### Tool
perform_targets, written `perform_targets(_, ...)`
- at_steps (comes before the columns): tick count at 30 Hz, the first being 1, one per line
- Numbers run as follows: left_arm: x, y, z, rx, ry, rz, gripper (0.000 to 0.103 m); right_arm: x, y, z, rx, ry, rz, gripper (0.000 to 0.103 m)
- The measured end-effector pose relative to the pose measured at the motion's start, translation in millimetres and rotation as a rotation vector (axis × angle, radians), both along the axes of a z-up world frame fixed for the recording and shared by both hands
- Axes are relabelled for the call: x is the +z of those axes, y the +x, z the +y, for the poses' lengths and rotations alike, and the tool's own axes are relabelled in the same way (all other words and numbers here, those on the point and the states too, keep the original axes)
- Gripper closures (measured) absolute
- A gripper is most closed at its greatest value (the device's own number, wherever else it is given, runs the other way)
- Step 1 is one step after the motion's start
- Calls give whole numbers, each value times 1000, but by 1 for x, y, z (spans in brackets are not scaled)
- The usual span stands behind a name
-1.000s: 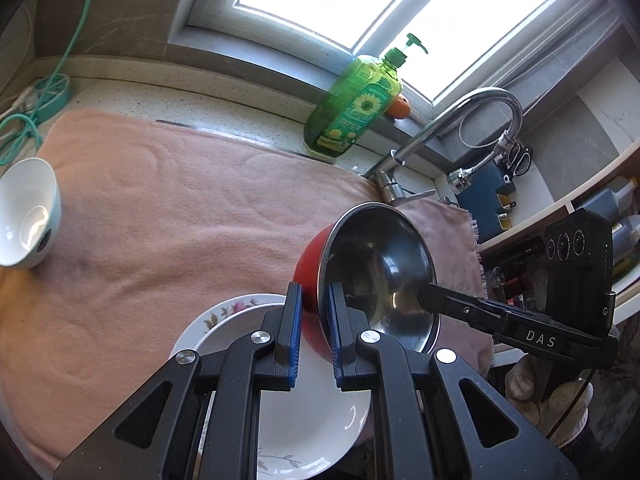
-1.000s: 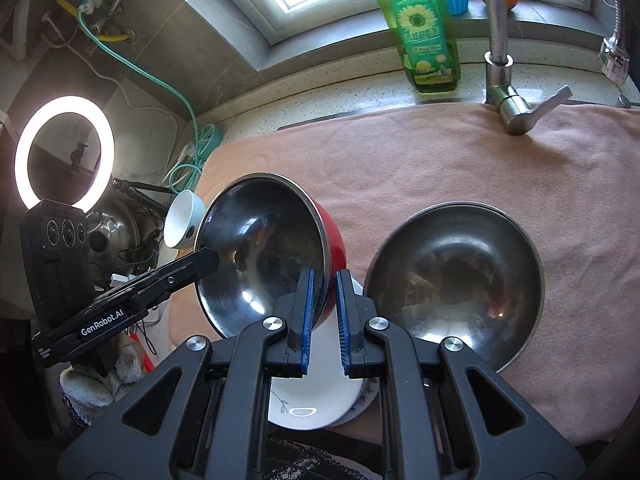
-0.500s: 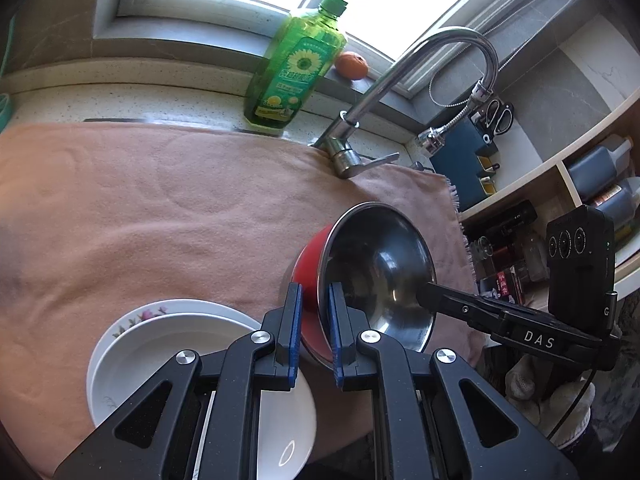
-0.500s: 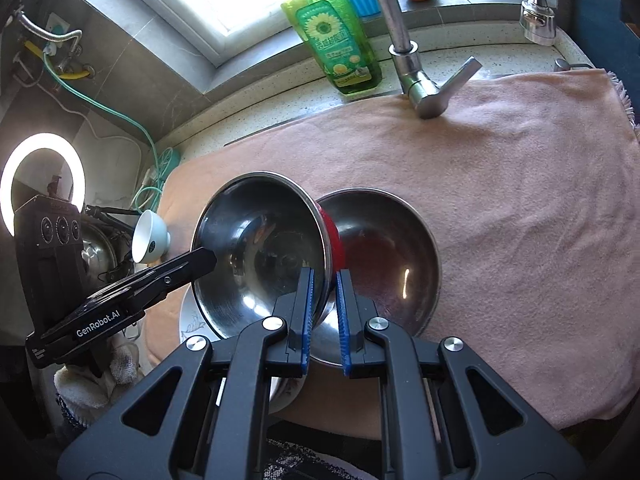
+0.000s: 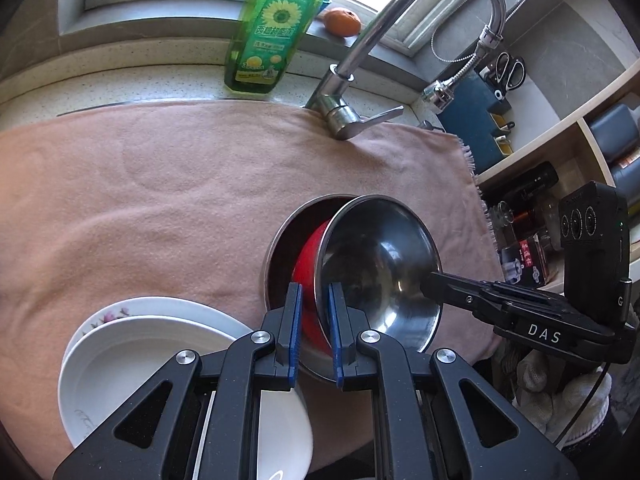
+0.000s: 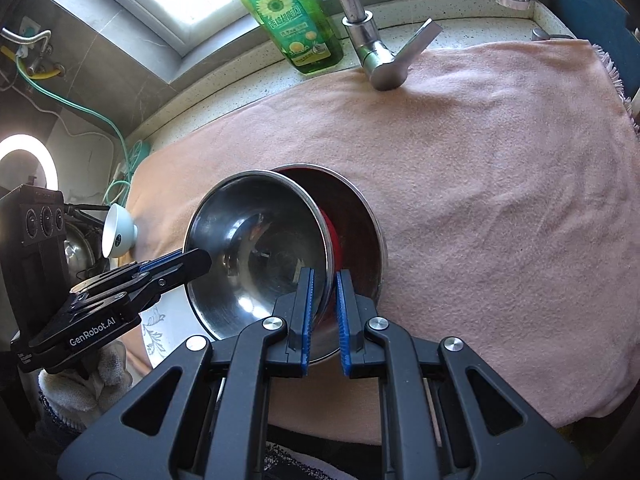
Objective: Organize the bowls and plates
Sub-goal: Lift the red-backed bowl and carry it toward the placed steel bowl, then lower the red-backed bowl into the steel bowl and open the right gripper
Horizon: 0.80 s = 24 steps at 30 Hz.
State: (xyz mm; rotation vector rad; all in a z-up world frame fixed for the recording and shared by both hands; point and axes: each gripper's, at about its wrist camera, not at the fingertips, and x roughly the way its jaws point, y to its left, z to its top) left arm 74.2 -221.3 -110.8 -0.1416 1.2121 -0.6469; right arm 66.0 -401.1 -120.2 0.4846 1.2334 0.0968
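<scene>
The red bowl (image 5: pixel 310 256), steel inside and red outside, is held tilted by both grippers at once. The left gripper (image 5: pixel 314 330) is closed narrow on the near part of its rim, with one blue pad on the red outside and one on the steel inside. In the right wrist view the right gripper (image 6: pixel 323 316) is closed narrow on the rim in the same way, on the opposite side. The bowl is partly inside the steel bowl (image 6: pixel 362 216), which lies on the pink towel (image 6: pixel 480 184) that covers the desk. Whether the red underside already touches the lower bowl cannot be told.

The step in hand is judged to be the nesting of the red bowl into the steel one. To do it well, the tilt should be taken out slowly, so that both rims become level and the upper bowl sits in the middle of the lower one. Both sides should be lowered together; if one side is lowered faster, the bowl can be twisted in the pads. The fingers should be opened only when the weight is carried from below, because steel slides easily on steel and the lower bowl may be pushed along the soft towel.

The stacked white plates (image 5: pixel 132 344) lie just beside, to the left, and should not be knocked when the fingers are drawn back.
</scene>
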Motion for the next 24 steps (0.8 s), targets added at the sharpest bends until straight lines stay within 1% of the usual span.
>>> perform_targets(11, -12, 4, -13, -21, 74, -4, 92, -15, 6, 0, 18, -31, 33, 92)
perform_targets(24, -17, 5, -17, -21, 94, 4, 92, -15, 10, 1, 34, -38, 46, 92)
